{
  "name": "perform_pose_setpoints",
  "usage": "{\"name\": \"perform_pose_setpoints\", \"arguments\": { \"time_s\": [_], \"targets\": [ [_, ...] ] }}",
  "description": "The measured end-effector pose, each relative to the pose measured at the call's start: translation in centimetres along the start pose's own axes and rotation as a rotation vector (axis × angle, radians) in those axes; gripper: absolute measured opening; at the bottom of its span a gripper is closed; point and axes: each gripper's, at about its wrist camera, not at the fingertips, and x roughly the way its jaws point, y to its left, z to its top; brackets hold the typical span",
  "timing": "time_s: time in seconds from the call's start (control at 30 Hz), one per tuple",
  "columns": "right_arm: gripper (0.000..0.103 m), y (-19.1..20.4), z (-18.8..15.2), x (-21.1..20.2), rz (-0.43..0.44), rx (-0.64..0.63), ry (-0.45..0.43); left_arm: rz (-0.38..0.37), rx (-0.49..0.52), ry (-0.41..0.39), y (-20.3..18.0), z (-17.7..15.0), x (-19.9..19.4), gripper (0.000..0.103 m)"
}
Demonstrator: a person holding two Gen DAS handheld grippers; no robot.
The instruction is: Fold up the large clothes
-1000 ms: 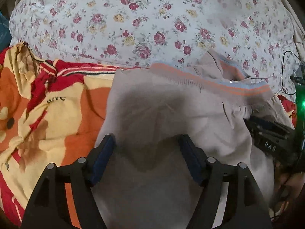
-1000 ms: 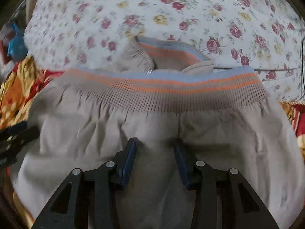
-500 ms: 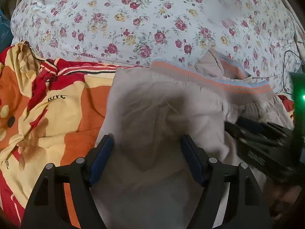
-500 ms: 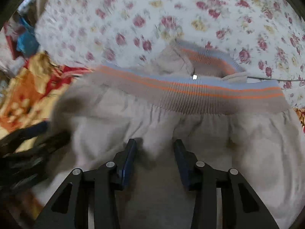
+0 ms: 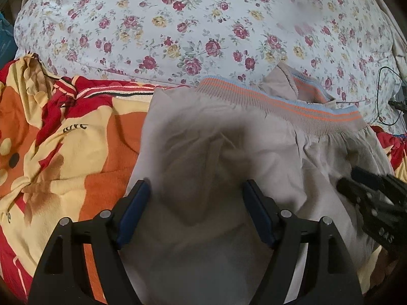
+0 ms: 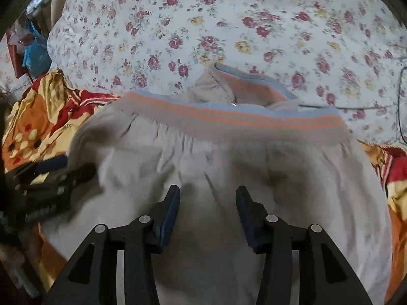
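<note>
A beige garment [image 5: 229, 157] with a ribbed band striped orange and blue [image 5: 292, 106] lies flat on the bed, and the same garment [image 6: 216, 157] fills the right wrist view. My left gripper [image 5: 197, 186] hovers over its left part, open wide, with cloth below the blue pads and nothing pinched. It also shows as a dark blur, the left gripper [image 6: 51, 180], at the garment's left edge. My right gripper [image 6: 208, 193] is over the garment's middle, below the band. Its jaws are opening and the pads stand clear of the cloth. The right gripper [image 5: 371, 193] appears blurred at the right.
A floral sheet [image 5: 203, 25] covers the bed beyond the garment. An orange, red and yellow blanket [image 5: 63, 139] lies bunched to the left and under the garment. A black cable [image 5: 381, 96] loops at the far right. Blue clutter [image 6: 35, 50] sits off the bed's left.
My right gripper has drawn back and up a little from the striped band, and its jaws have spread wider. The left gripper has stayed where it was, still open.
</note>
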Motion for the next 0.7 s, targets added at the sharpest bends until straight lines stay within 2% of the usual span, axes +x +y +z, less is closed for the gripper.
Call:
{"name": "perform_pose_setpoints", "arguments": {
  "time_s": [0.1, 0.17, 0.27, 0.43, 0.57, 0.7],
  "targets": [
    [0.058, -0.9, -1.1, 0.7, -0.011, 0.022, 0.019, 0.003, -0.002, -0.001, -0.1, 0.0, 0.1, 0.079],
    [0.058, -1.3, -1.4, 1.5, -0.006, 0.035, 0.044, 0.008, 0.005, -0.004, -0.2, -0.1, 0.1, 0.080],
    [0.054, -1.4, -1.3, 0.7, -0.018, 0.035, 0.041, 0.012, 0.010, -0.005, -0.2, -0.3, 0.1, 0.082],
    [0.051, -0.5, -1.5, -2.5, 0.000, 0.000, -0.032, 0.010, 0.008, 0.000, -0.1, -0.2, 0.1, 0.082],
    [0.051, 0.4, -2.8, -0.5, 0.000, -0.035, 0.049, 0.008, 0.008, 0.001, -0.2, -0.2, 0.1, 0.083],
    [0.053, 0.4, -2.6, -0.7, -0.009, 0.006, 0.056, 0.007, 0.015, 0.006, -0.2, -0.3, 0.1, 0.084]
  ]
}}
